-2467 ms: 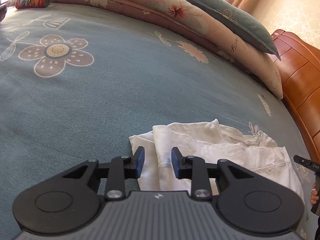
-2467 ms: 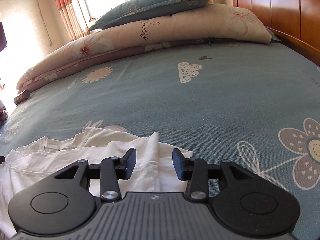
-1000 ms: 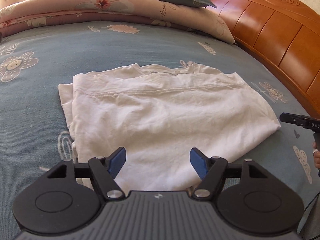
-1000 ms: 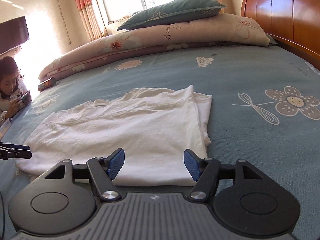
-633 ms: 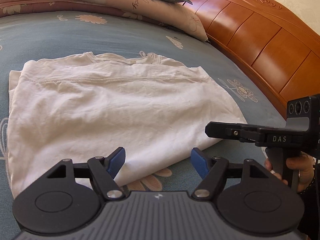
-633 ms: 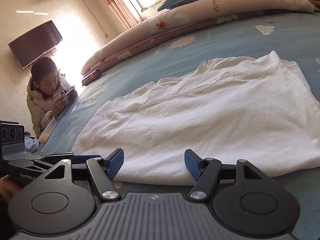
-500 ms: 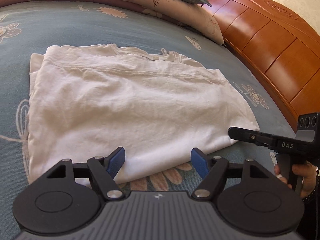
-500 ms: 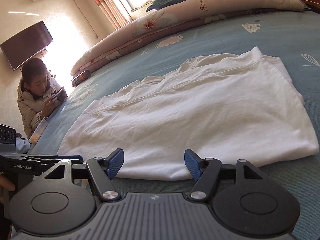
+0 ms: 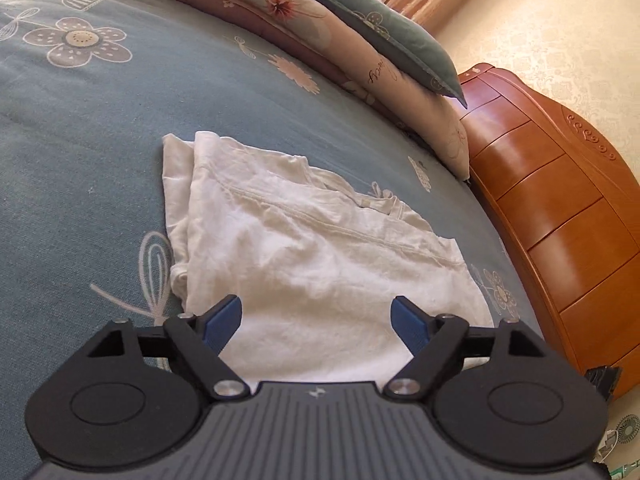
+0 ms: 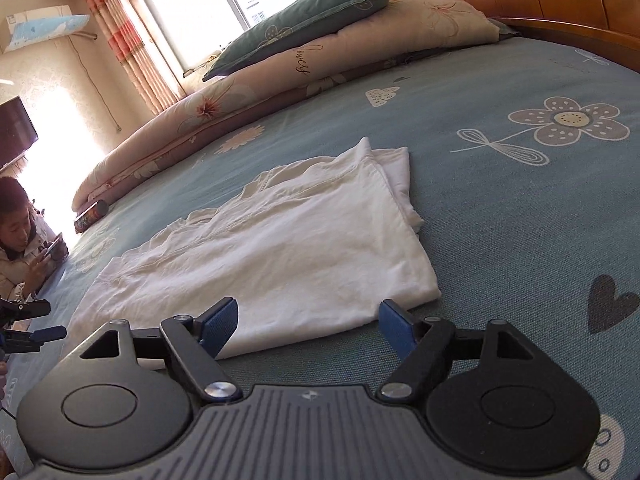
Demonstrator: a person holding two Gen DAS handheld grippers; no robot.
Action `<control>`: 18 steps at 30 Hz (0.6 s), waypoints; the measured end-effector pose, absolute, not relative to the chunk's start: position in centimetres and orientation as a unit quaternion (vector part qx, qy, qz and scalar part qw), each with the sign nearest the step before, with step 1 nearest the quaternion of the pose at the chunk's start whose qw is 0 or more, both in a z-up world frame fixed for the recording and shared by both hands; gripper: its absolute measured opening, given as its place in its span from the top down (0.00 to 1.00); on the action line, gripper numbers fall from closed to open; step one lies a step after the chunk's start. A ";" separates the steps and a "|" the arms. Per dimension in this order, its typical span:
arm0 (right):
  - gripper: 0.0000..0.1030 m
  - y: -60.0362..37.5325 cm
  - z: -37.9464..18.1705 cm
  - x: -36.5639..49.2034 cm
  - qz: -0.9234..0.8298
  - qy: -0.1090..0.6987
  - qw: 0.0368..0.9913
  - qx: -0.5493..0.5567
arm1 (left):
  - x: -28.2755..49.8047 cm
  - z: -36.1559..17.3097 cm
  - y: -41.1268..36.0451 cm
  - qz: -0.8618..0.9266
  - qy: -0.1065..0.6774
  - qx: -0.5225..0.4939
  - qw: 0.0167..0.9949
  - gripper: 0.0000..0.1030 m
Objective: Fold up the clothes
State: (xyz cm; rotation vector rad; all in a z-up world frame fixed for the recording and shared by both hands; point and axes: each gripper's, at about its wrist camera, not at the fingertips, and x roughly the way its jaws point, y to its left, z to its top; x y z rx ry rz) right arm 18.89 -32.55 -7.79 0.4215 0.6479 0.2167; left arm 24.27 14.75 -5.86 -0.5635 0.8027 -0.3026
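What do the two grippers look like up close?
Both look alike. The left gripper and right gripper each have blue pads on black linkage arms with silver pivot screws, round black discs either side, and a grey ribbed body bearing a small white logo.

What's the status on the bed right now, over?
Left tool and right tool open, jaws just widened, nothing between them. White cotton garment lies folded flat on the blue flowered bedsheet. Nothing in the way.
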 end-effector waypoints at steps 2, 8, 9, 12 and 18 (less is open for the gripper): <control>0.21 -32.3 -7.7 18.6 0.105 0.312 0.920 0.210 | 25.4 -7.1 15.2 -0.114 0.404 -0.273 0.866 0.21; 0.21 -32.6 -7.9 17.4 0.096 0.318 0.920 0.206 | 25.0 -7.0 16.2 -0.120 0.395 -0.283 0.866 0.21; 0.21 -32.7 -8.0 17.2 0.093 0.318 0.920 0.210 | 25.0 -6.7 16.3 -0.121 0.392 -0.282 0.867 0.21; 0.20 -32.7 -8.3 16.9 0.092 0.319 0.917 0.220 | 25.4 -6.0 16.6 -0.125 0.386 -0.279 0.870 0.21; 0.20 -31.6 -8.2 16.6 0.097 0.327 0.916 0.213 | 29.9 -6.5 16.5 -0.119 0.393 -0.271 0.871 0.20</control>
